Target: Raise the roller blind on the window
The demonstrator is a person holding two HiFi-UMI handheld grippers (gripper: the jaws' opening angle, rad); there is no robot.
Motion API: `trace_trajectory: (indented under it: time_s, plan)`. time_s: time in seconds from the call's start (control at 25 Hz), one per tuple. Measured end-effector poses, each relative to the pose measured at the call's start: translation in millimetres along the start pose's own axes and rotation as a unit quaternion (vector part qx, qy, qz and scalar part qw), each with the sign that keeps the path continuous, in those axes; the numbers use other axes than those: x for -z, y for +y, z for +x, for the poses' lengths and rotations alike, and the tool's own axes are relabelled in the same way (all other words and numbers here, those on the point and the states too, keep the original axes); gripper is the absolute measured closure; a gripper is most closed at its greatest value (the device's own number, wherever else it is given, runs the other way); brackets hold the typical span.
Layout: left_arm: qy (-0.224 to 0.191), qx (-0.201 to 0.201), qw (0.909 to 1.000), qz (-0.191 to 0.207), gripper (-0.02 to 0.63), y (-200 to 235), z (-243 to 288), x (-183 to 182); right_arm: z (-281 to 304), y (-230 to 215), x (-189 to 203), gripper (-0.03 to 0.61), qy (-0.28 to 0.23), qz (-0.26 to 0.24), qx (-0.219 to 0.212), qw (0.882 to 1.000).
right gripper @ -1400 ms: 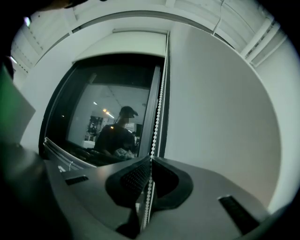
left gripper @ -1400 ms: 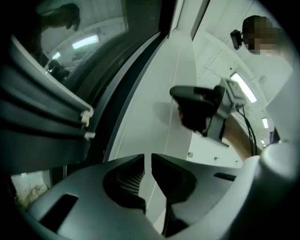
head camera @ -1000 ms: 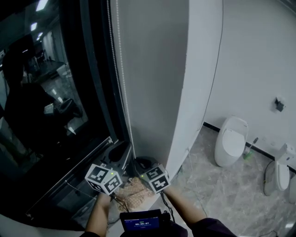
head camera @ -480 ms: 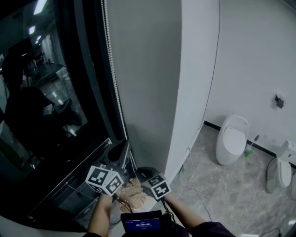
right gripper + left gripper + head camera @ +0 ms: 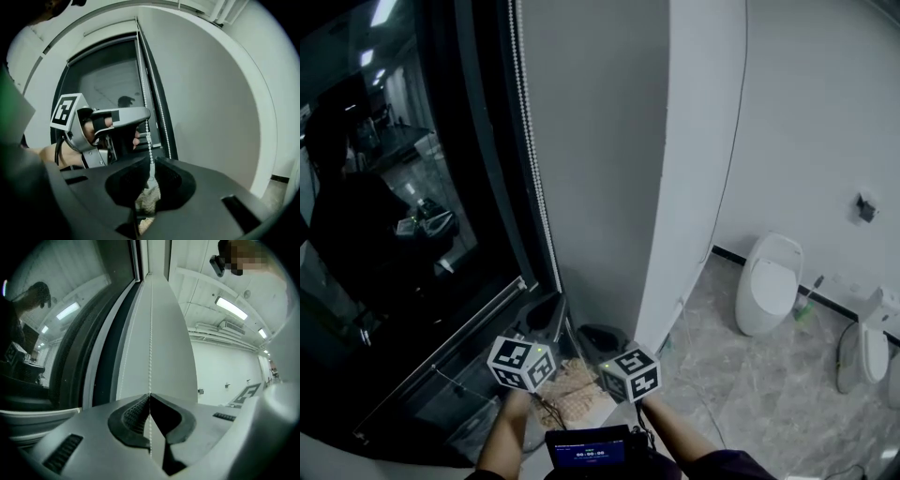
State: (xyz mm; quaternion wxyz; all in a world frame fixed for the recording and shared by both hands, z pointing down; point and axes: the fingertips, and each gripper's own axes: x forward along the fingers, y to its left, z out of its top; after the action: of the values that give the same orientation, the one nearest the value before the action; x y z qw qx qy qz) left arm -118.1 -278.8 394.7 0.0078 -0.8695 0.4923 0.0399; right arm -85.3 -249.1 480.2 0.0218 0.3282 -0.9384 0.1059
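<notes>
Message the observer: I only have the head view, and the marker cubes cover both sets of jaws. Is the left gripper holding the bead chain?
Observer: Yes. In its own view the left gripper has its jaws shut on the bead chain.
Operator: And the right one?
Observer: The right gripper has the chain between its jaws, but a narrow gap shows, so it isn't clamped.
Operator: Which sits higher?
Observer: The left. The chain drops from it into the right one's jaws.
</notes>
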Motion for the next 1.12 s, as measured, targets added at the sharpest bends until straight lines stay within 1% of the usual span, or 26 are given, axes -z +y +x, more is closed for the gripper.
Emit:
trace_trajectory:
  time_s: [0.12, 0.2, 0.32, 0.36, 0.4, 0.52, 0.6, 0.72, 0.84, 1.12]
  plan:
    - [-0.01, 0.0, 0.9999, 0.004, 0.601, 0, -2, -8, -5, -2, -14, 0.558, -0.026, 0.0, 0.001, 1.0]
    - [-0.015, -0.007, 0.9998, 0.012, 0.601, 4, -5, -10, -6, -4, -29, 0.558, -0.045, 0.004, -0.004, 0.999]
    - [-0.009, -0.025, 0.9994, 0.023, 0.6, 16, -14, -6, -4, 1, -49, 0.558, -0.06, 0.001, -0.018, 0.998]
    - [-0.002, -0.028, 0.9994, 0.021, 0.6, 19, -19, -2, -5, 3, -54, 0.558, -0.062, -0.001, -0.022, 0.998]
    - [0.006, -0.026, 0.9996, 0.01, 0.6, 22, -22, 2, -6, 2, -59, 0.558, -0.063, -0.004, -0.023, 0.998]
    - [0.035, -0.005, 0.9982, -0.05, 0.601, 19, -26, 6, -11, -2, -76, 0.558, -0.067, -0.011, -0.025, 0.997]
    - [0.042, 0.002, 0.9972, -0.062, 0.603, 12, -29, -2, -12, 4, -89, 0.558, -0.07, -0.01, -0.031, 0.997]
    - [0.044, 0.009, 0.9973, -0.058, 0.603, 6, -30, -7, -9, 12, -104, 0.558, -0.068, -0.009, -0.041, 0.997]
    - [0.043, 0.015, 0.9977, -0.05, 0.603, 2, -29, -8, -7, 15, -106, 0.569, -0.061, -0.018, -0.042, 0.997]
    - [0.036, 0.027, 0.9986, -0.026, 0.603, -8, -26, -13, -13, 22, -105, 0.569, -0.063, -0.014, -0.047, 0.997]
